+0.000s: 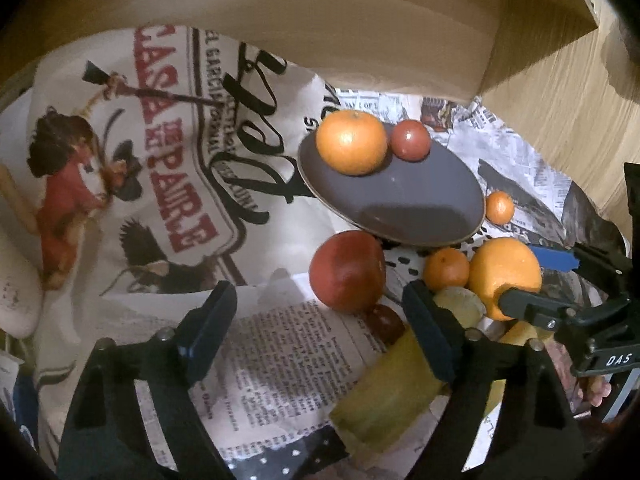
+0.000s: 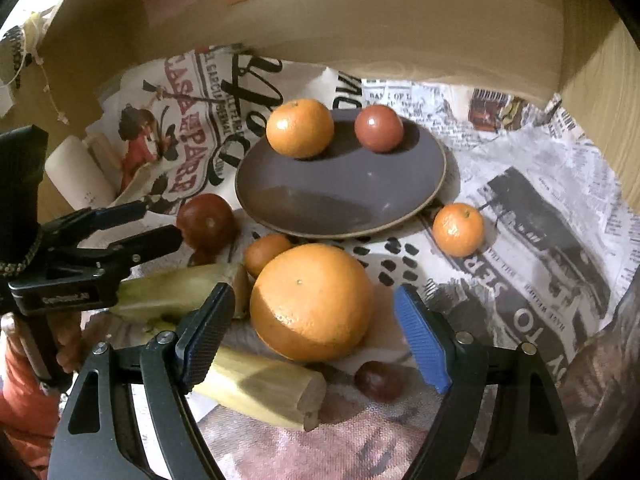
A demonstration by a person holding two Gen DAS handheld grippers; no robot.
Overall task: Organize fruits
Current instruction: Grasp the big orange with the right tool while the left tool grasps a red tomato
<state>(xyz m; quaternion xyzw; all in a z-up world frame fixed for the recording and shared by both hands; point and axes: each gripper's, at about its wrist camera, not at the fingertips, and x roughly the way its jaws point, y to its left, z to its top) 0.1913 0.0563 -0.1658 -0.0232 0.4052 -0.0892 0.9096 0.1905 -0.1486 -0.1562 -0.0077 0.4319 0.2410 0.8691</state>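
Observation:
A dark plate (image 2: 340, 196) holds an orange (image 2: 300, 128) and a red fruit (image 2: 379, 128); the plate also shows in the left wrist view (image 1: 400, 196). My right gripper (image 2: 316, 332) is open around a big orange (image 2: 312, 300), apart from it. My left gripper (image 1: 320, 328) is open and empty above the newspaper, near a red apple (image 1: 346, 270). A small tangerine (image 2: 458, 230) lies right of the plate, another (image 2: 266, 252) below it. Two bananas (image 2: 264, 388) lie at the front. A small dark fruit (image 2: 378, 380) sits by them.
Printed newspaper (image 2: 540, 216) covers the wooden surface. A cardboard wall (image 2: 360, 32) curves behind the plate. A white cylinder (image 2: 80, 176) lies at the left. The left gripper also shows in the right wrist view (image 2: 160, 224).

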